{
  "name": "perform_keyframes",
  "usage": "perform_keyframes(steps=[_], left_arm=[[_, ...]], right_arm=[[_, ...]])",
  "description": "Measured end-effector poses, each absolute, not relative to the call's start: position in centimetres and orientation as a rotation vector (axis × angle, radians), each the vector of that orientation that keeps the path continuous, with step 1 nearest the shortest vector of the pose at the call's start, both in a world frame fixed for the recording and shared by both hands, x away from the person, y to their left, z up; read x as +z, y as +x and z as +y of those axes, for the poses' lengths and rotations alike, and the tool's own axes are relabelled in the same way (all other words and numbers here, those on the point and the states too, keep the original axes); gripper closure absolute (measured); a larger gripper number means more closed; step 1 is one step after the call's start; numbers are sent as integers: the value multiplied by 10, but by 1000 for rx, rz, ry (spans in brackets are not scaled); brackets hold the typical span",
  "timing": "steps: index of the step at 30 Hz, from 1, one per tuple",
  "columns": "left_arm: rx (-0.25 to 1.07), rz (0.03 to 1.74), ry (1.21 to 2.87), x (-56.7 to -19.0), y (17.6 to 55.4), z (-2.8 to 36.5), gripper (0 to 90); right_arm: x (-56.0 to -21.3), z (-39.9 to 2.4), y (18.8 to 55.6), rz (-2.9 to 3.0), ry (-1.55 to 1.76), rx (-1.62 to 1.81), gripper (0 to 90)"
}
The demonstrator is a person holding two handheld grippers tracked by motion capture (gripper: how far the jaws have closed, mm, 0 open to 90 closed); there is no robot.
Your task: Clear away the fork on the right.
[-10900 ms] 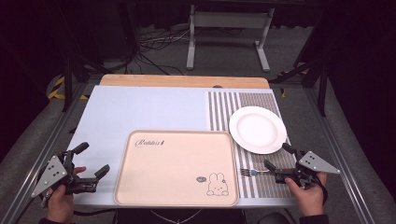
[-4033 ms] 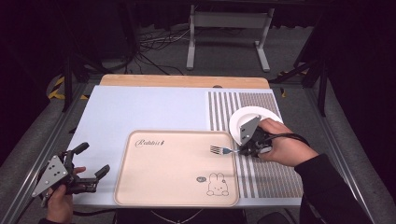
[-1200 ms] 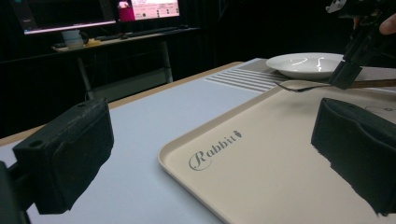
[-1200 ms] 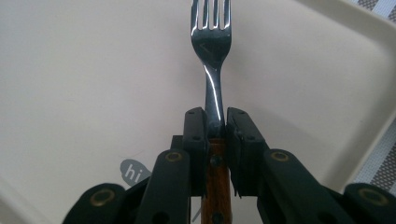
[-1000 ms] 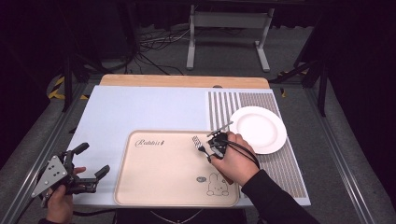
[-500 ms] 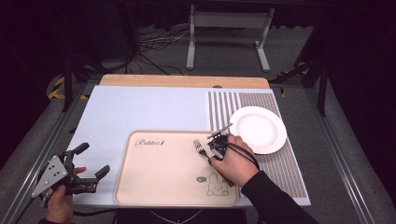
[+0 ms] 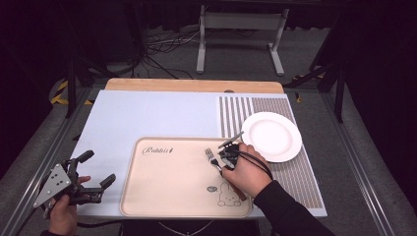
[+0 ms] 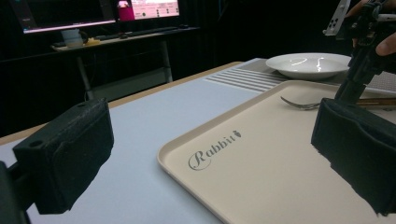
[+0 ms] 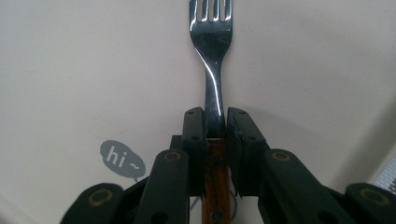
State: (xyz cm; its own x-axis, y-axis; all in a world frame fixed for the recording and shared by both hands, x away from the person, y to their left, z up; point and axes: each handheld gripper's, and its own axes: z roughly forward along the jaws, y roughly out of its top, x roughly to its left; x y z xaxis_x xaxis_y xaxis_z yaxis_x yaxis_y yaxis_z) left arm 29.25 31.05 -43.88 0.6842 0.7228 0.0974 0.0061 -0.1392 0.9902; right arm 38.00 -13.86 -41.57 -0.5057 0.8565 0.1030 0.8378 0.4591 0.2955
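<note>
The tray (image 8: 289, 172) carries two printed markings — the script word "Rabbit" near its rim, and "hi~" inside a grey speech bubble (image 9: 122, 159).

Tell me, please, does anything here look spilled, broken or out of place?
Nothing stands out. The fork is held straight in the right tool over the beige tray; the white plate sits clean on the striped mat.

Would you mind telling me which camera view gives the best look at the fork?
The right gripper view: the fork sits close up, tines and wooden handle clear, clamped between the right gripper fingers. The high view shows it small over the tray; the left gripper view shows its head side-on, far off.
</note>
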Motion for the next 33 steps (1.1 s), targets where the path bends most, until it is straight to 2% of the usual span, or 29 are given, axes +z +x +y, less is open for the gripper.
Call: perform_keyframes(steps=[6, 9, 10, 13, 14, 16, 18, 25, 28, 29, 30, 33], left_arm=[[691, 607, 1609, -439, 293, 311, 0], [691, 606, 1609, -439, 293, 310, 0], [694, 608, 1606, -439, 293, 311, 0], [694, 609, 1605, -439, 293, 311, 0], [694, 609, 1605, -439, 293, 311, 0], [695, 608, 1605, -439, 293, 311, 0], [694, 609, 1605, -439, 293, 311, 0], [690, 609, 1605, -439, 293, 311, 0], [689, 608, 1607, -439, 293, 311, 0], [691, 611, 1604, -439, 293, 311, 0], [691, 611, 1604, -439, 293, 311, 0], [692, 610, 1605, -439, 293, 311, 0]], right_arm=[[-413, -139, 380, 2635, 1497, 547, 633], [-411, -138, 380, 2626, 1481, 568, 594], [-410, -138, 381, 2623, 1426, 610, 511], [-411, -137, 383, 2613, 1344, 689, 369], [-411, -137, 383, 2613, 1344, 689, 369], [-410, -136, 385, 2616, 1256, 748, 271], [-409, -134, 386, 2619, 1199, 774, 249], [-406, -127, 390, 2658, 1087, 843, 288], [-407, -122, 394, 2696, 1043, 871, 432], [-407, -122, 394, 2696, 1043, 871, 432], [-409, -120, 395, 2709, 1050, 868, 521], [-411, -116, 396, 2733, 1049, 821, 710]])
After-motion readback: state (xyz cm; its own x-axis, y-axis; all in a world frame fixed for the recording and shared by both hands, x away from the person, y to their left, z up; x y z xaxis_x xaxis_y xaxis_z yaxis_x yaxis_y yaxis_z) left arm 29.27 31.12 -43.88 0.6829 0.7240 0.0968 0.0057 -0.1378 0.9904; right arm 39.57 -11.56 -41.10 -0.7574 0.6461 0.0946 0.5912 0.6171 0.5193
